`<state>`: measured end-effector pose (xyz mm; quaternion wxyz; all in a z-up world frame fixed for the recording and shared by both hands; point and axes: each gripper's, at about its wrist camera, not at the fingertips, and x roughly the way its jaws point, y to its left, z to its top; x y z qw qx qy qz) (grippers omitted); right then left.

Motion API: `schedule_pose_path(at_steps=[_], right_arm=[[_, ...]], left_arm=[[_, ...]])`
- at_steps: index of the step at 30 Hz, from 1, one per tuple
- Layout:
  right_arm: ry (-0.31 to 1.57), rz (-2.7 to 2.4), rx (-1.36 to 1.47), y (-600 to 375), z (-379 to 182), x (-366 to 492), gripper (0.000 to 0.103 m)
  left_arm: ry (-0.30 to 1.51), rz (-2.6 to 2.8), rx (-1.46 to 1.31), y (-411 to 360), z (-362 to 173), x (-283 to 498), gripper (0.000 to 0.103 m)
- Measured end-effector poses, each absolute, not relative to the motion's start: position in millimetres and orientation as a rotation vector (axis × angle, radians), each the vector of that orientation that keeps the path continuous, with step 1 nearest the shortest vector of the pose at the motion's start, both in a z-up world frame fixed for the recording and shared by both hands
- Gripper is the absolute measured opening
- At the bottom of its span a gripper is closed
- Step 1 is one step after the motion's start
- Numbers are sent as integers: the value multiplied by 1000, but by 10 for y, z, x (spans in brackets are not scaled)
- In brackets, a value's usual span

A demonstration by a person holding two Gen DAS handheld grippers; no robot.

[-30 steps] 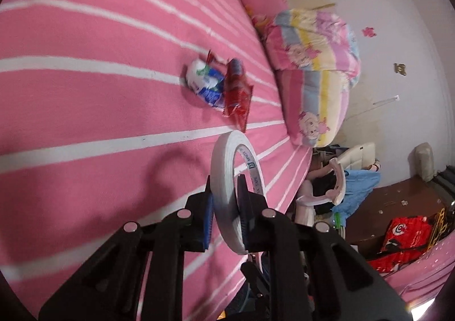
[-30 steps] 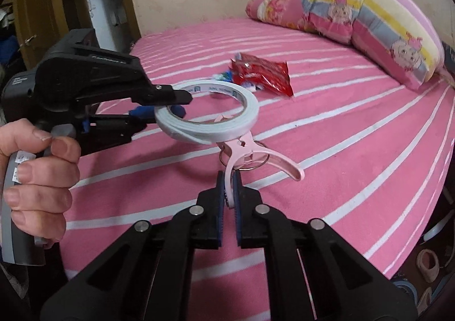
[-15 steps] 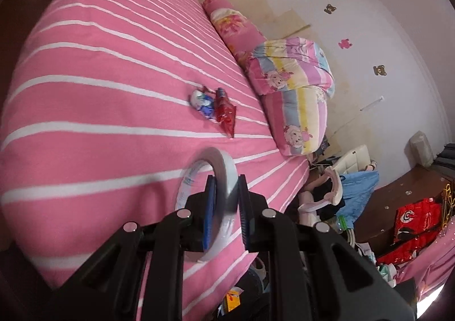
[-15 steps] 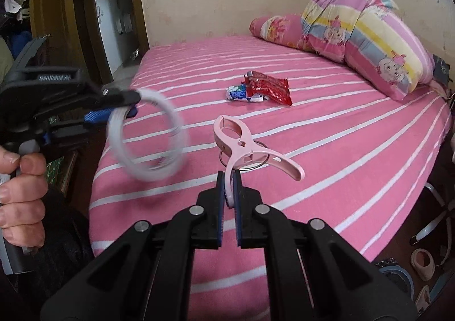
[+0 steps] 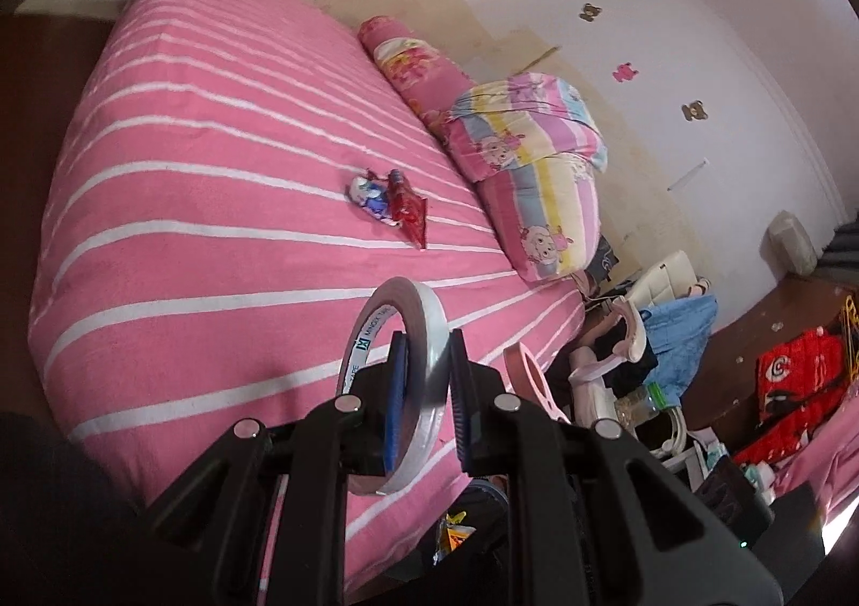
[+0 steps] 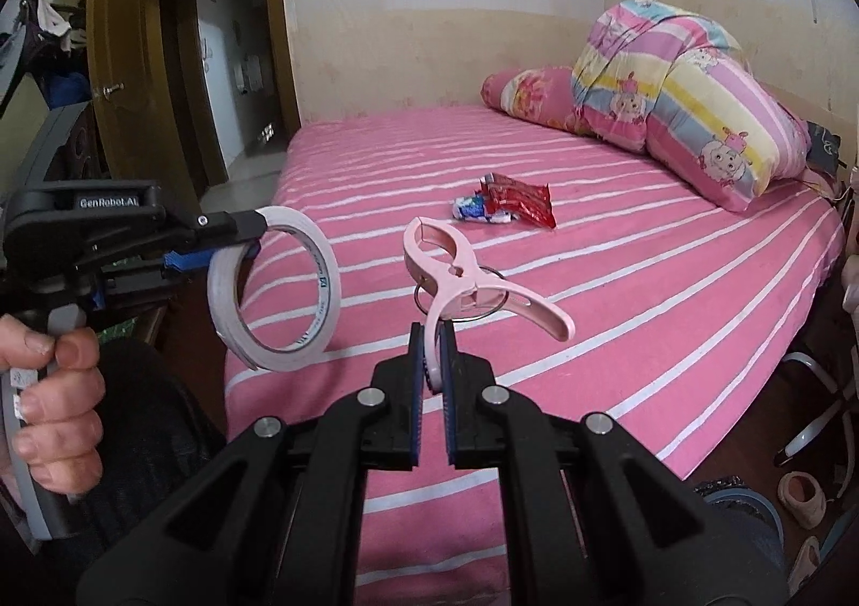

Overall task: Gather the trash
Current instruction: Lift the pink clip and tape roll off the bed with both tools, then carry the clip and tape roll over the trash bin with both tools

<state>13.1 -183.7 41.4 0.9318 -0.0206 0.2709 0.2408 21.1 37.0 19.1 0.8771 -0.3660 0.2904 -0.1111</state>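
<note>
Left wrist view: the left claw [image 5: 427, 388] is clamping a roll of white tape [image 5: 400, 380] by its band, the two pads pressed against the flat sides so the ring is standing upright on edge in front of the camera. The claw is rolled to one side and hanging off the near edge of the pink striped bed [image 5: 215, 209], looking back across it. The trash is lying out on the mattress well away from the claw: a red snack wrapper [image 5: 409, 209] touching a crumpled blue-and-white wrapper [image 5: 368, 191], both near the folded quilt [image 5: 529, 160]. The risk here, as I judge it, is that the tape ring is pinched only across a thin band, so a tilt or a knock could be letting it pivot or slide out.

Right wrist view: the right claw [image 6: 432, 364] is closed almost fully on one handle of a pink clothes peg [image 6: 464, 278], the peg's other handle sticking out to the right and its mouth pointing up and left. The claw is held roughly level, aimed across the bed toward the wrappers, which are lying beyond the peg. At the left the person's hand [image 6: 51, 402] is gripping the other tool's handle, with the tape hanging from it. Both claws being full, neither can be taking the wrappers until something is set down; a grip on a single peg handle also looks liable to twist.
</note>
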Motion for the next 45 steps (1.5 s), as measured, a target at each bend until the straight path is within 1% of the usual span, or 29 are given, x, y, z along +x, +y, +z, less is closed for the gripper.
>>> schedule_pose_path(at_steps=[6, 13, 21, 31, 37, 45], right_arm=[[486, 484, 14, -2032, 723, -182, 7], [411, 423, 63, -2502, 1013, -490, 7], [386, 302, 95, -3099, 1099, -703, 7], [450, 143, 152, -3919, 807, -872, 7], [540, 38, 222, -4406, 429, -891, 7], [635, -53, 279, -4827, -52, -842, 7]], left_arm=[[557, -286, -701, 99, 525, -29, 15], [524, -396, -624, -407, 951, -173, 15], [566, -545, -551, -1153, 1135, -159, 15], [714, -692, -482, -2120, 873, 99, 15], [817, -749, -434, -2649, 580, 301, 15], [956, -810, -375, -3309, 145, 592, 15]])
